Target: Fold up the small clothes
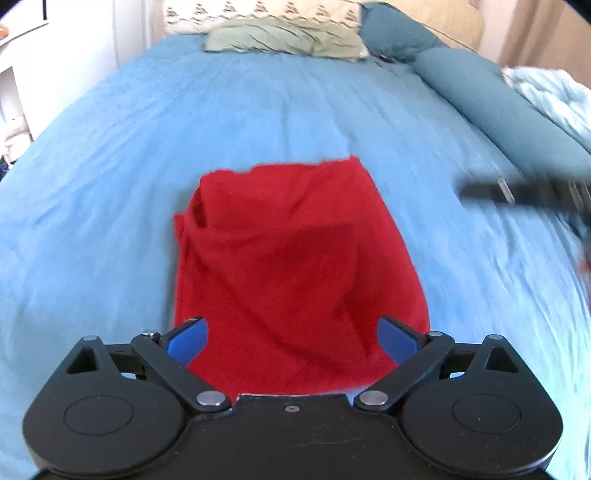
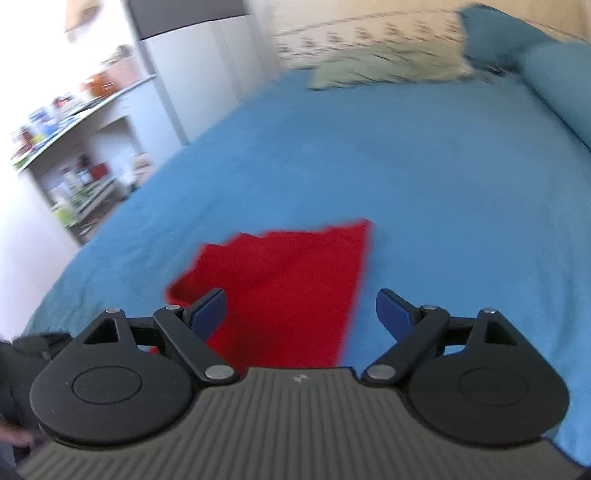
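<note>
bed middle: blue bedspread [image 1: 258, 110] is wide open all around the red cloth [image 1: 295, 258], loads of room to pass
head end: green pillow [image 1: 284, 40] and teal pillows [image 1: 399, 29] block the far edge
right side: long teal bolster [image 1: 491, 107] plus a rumpled pale blanket [image 1: 554, 99]
left side: cluttered shelves [image 2: 66, 147] just off the bed

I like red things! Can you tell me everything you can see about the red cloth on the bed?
The red cloth garment is soft, slightly fuzzy-looking fabric, folded into a rough rectangle with wrinkles and layered edges along its left side. Its far edge is uneven. It lies flat on the blue bedsheet, which is all that touches it. The left gripper and the right gripper both stand open near it, gripping nothing.
</note>
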Tool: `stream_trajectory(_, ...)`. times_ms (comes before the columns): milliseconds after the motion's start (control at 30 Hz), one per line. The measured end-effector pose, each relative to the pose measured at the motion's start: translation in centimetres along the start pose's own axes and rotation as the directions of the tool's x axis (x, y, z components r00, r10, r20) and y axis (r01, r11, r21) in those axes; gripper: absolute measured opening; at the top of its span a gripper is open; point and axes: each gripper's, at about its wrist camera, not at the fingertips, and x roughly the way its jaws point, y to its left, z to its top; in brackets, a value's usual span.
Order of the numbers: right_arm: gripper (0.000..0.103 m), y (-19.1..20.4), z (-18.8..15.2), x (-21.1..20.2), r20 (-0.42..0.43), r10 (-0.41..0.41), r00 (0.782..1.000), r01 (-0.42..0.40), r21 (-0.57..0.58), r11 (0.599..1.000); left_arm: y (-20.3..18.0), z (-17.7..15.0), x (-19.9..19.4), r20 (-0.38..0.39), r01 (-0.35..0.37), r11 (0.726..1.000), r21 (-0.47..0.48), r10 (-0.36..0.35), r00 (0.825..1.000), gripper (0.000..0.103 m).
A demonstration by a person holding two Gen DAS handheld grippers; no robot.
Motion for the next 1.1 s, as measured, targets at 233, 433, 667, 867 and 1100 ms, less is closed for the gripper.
stream_trajectory(233, 0.103, -3.8, -5.4, -0.6, -0.049, -0.041, 0.998, 0.046, 0.105, 0.993, -1.7, 2.4, 5.6, -0.048, -0.157, 0.985, -0.073, 0.154, 0.987, 0.098)
stream_trajectory(433, 0.103, -2.7, -7.2, 0.3, -0.101, -0.003, 0.995, 0.013, 0.104, 0.994, 1.7, -0.4, 4.2, -0.058, -0.249, 0.962, -0.109, 0.243, 0.968, 0.094)
stream_trajectory(667, 0.103, -1.3, -8.3, 0.9, -0.145, 0.018, 0.989, -0.007, 0.079, 0.997, 7.2, -6.5, -0.4, -0.175, -0.324, 0.925, -0.198, 0.292, 0.940, 0.092)
stream_trajectory(867, 0.103, -0.9, -8.5, 2.1, -0.176, 0.018, 0.984, -0.005, 0.075, 0.997, 6.2, -4.9, -2.9, -0.042, -0.223, 0.949, -0.224, 0.219, 0.975, 0.092)
stream_trajectory(1100, 0.103, -0.6, -8.6, 2.6, -0.184, 0.009, 0.983, 0.005, 0.076, 0.997, 4.3, 1.2, -1.3, 0.068, -0.107, 0.988, -0.115, 0.115, 0.991, 0.085)
